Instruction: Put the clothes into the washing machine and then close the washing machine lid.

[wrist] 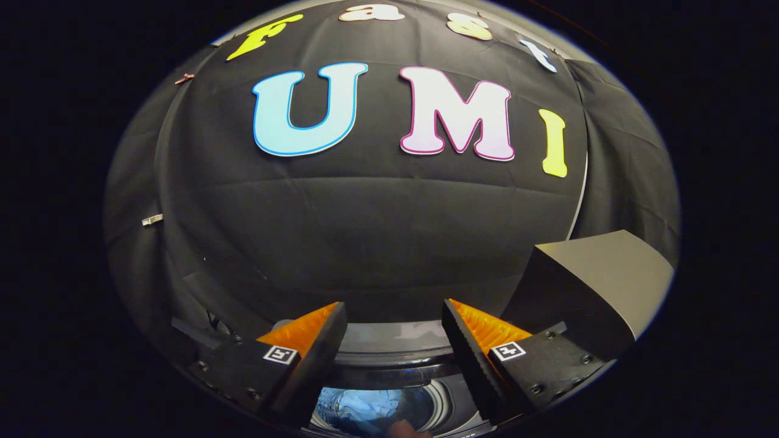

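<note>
Spread wide and holding nothing, my fingers (394,340) hover above the washing machine (389,380). Below them, bluish clothes (365,406) lie in the drum. Its lid (593,283) stands raised beyond my right finger. Loading looks done; next I must swing the lid down.

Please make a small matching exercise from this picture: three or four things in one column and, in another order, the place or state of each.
Things:
1. gripper
2. pale blue clothes
3. raised dark grey washing machine lid
4. round steel drum

Places or states:
A. standing up, beside one finger
B. open, holding nothing
C. lying inside the drum
D. below the fingers, uncovered

Pairs: 1-B, 2-C, 3-A, 4-D
</note>
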A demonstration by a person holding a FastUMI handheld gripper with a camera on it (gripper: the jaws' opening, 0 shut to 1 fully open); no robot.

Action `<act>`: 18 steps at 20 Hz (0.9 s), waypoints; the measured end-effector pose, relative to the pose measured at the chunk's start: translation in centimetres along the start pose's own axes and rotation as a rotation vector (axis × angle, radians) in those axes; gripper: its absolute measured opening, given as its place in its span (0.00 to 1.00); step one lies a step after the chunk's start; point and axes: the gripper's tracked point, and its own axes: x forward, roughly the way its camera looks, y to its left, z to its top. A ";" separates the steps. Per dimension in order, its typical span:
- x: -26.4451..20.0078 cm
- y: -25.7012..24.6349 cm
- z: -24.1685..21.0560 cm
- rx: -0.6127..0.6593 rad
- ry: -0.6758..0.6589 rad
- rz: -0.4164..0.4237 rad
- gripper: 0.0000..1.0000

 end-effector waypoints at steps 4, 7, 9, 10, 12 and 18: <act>0.0 0.0 -0.3 0.006 0.017 -0.008 0.99; -0.1 0.1 -0.8 0.002 0.044 -0.008 0.99; -0.1 0.6 -1.4 -0.005 0.072 0.006 0.99; -0.1 0.9 -2.0 -0.007 0.092 0.017 0.99; -0.1 1.8 -3.4 0.005 0.148 0.057 0.99; -0.1 2.1 -3.0 -0.014 0.134 0.057 0.99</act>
